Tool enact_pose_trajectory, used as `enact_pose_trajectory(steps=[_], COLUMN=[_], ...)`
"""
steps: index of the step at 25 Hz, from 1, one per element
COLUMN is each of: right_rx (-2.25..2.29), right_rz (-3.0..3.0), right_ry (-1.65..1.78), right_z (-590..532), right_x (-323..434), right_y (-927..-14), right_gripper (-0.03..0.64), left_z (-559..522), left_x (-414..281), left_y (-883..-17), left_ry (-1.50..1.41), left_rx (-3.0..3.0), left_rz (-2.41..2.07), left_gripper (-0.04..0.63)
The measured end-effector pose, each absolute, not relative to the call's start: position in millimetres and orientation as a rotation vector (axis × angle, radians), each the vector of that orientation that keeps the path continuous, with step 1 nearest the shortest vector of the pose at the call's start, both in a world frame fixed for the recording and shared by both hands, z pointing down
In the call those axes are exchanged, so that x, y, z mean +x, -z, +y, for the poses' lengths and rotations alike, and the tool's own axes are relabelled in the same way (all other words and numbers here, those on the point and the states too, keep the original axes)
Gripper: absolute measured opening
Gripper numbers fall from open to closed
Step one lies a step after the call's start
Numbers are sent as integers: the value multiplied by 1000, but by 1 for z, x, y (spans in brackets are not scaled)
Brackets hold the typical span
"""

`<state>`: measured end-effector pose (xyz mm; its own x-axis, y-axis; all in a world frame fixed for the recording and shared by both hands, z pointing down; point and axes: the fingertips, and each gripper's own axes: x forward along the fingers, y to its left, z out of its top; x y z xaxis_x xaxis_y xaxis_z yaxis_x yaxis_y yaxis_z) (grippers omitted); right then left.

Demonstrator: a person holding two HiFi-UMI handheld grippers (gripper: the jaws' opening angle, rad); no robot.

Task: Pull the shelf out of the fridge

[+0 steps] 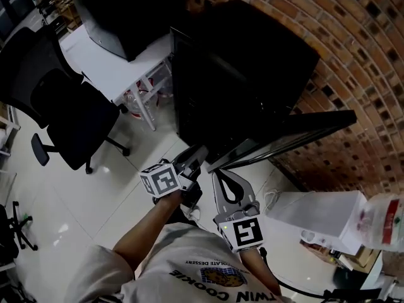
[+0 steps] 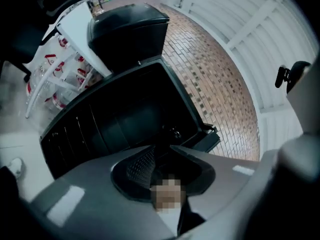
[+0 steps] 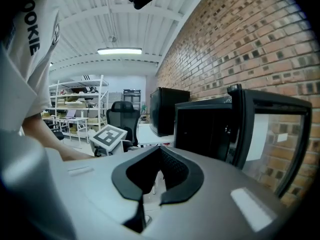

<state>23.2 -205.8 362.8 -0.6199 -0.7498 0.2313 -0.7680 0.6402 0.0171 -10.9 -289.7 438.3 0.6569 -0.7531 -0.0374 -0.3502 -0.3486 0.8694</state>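
Note:
A black mini fridge (image 1: 240, 74) stands against the brick wall, its door (image 1: 284, 137) swung open to the right. The inside is dark and I cannot make out a shelf. My left gripper (image 1: 197, 153) hangs just in front of the fridge's lower front edge, its jaws a little apart with nothing between them. In the left gripper view the gripper (image 2: 162, 151) points at the dark fridge (image 2: 125, 119). Beside it, my right gripper (image 1: 218, 172) is shut and empty, under the open door. The right gripper view shows the closed gripper (image 3: 160, 151) before the fridge (image 3: 205, 129) and door (image 3: 270, 134).
A white table (image 1: 120, 62) with a large black box (image 1: 126, 11) on it stands left of the fridge, with bottles (image 1: 136, 100) under it. A black office chair (image 1: 63, 112) is on the tiled floor at left. A white bag (image 1: 315, 213) sits at right, by the brick wall (image 1: 353, 55).

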Motion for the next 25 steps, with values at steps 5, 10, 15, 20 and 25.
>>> enact_pose_trajectory(steps=[5,10,15,20,25], right_rx=[1268,1281,1301,1327,1311], right_rz=[-2571,-2531,-2502,-2459,-2402], right_ry=[-139,-135,-138,-145,-151], right_z=[-233,-261,-280,-284,-288], right_x=[17,10,5,6,10], right_y=[-368,-366,-372,-381,-404], right_gripper=[5,5,5,5,5], left_z=[-332,-367,-397,-419,-441], left_x=[-20,-18,-17,-12,-3], left_y=[-471,-505,-546,-586,-613], left_ry=[596,633,634,624,656], left_rx=[1877,1845,1821,1802,1769], left_rz=[-812,-745,-754,-738,-714], left_gripper=[74,96,113,132,166])
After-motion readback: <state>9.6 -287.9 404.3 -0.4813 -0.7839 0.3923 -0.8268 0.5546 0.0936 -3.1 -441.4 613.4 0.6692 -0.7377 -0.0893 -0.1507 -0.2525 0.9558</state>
